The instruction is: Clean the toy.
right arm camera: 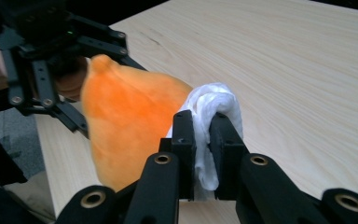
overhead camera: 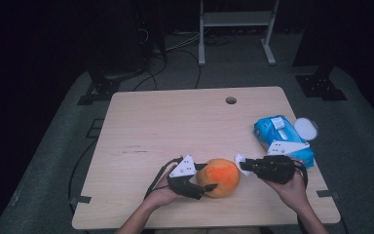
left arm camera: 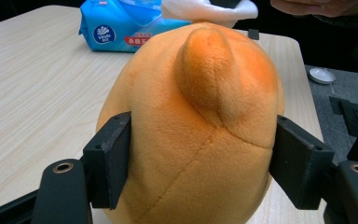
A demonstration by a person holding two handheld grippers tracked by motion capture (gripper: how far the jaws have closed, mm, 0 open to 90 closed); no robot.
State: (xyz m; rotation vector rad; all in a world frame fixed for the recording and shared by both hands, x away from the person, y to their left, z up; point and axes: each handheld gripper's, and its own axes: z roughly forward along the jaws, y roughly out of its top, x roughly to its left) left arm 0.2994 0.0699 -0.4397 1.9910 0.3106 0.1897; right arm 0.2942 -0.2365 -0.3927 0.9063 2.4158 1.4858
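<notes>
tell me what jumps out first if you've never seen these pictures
The round orange plush toy near the front edge of the light wooden table, clamped by the left tool. Right beside it, the right tool pinches a crumpled white tissue against the plush. Behind, a blue tissue pack lies at the right edge.

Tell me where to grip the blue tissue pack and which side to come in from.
Grip the blue tissue pack across its short width, jaws on its two long soft sides, probably coming straight down from above. It lies flat near the table right edge, its long axis slanting. Start toward its far end: the right gripper sits by its near end.
</notes>
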